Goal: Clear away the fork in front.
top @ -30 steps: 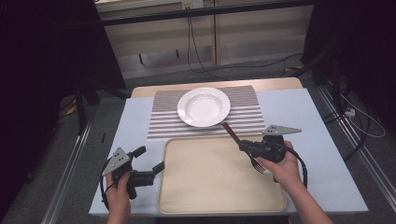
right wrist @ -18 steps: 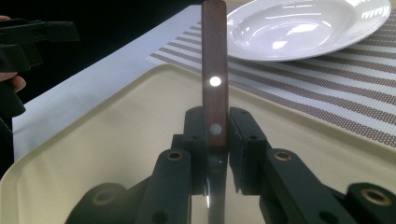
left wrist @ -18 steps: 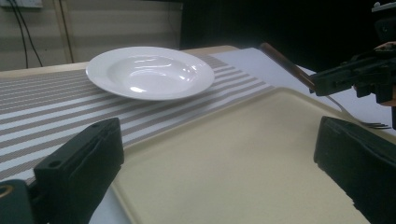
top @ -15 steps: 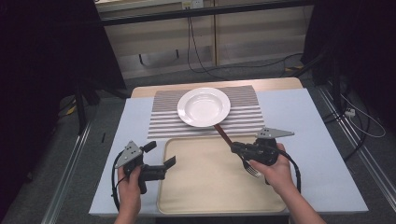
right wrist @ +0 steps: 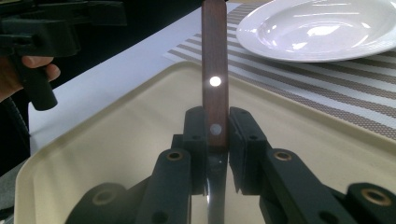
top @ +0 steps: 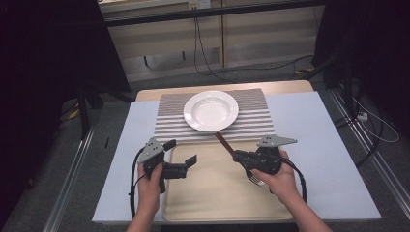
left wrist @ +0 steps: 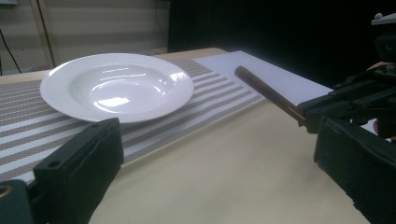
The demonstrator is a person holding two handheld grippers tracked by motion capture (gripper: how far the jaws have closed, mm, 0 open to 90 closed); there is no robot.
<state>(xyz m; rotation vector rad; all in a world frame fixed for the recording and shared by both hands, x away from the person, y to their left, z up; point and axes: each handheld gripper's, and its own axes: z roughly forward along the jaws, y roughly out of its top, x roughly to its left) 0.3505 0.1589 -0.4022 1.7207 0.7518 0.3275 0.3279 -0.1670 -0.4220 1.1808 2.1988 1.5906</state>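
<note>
Your right gripper (top: 237, 155) clamps a fork (right wrist: 215, 70) above the beige tray (top: 212, 193); your left gripper (top: 181, 154) stands wide open. The plate (top: 211, 110) sits on a striped mat (top: 256, 121).

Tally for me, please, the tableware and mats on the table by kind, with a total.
Plates: 1, white plate
Cutlery: 1, wooden-handled fork clamped in the right tool
Striped placemats: 1
Beige trays: 1
Total: 4
</note>
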